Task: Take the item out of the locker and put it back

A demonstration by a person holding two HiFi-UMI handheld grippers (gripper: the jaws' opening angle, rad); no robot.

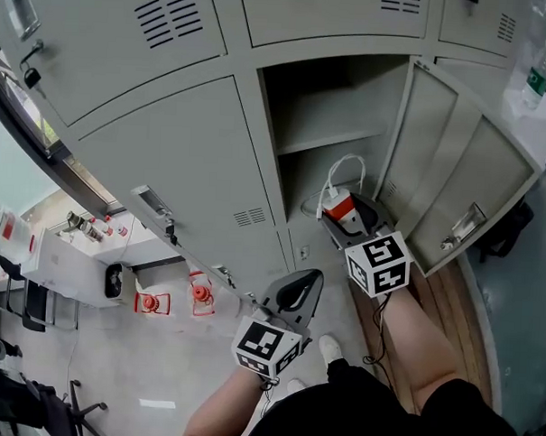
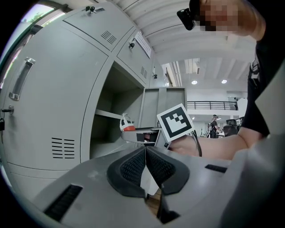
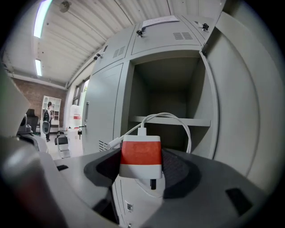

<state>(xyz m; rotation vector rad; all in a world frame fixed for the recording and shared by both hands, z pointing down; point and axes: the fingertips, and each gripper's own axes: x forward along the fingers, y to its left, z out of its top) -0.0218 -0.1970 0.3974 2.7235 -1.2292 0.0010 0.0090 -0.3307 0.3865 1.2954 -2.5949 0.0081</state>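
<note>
The right gripper's [image 3: 141, 165] pads [image 3: 178, 171] stand wide apart and clamp the sides of a charger [image 3: 141, 151], a white block with a red band, held upright between them. A white cable [image 3: 167, 115] is plugged into its top and loops up and round to the right. The charger is outside the locker [image 1: 323, 97], just in front of its open compartment, at about the level of the shelf [image 3: 200, 121]. The door [image 3: 236, 111] is swung wide to the right. The left gripper's [image 2: 145, 151] pads are pressed together with nothing gripped. It sits lower and to the left, before the shut doors [image 1: 185, 164], pointing level across towards the right gripper's marker cube [image 2: 176, 122].
</note>
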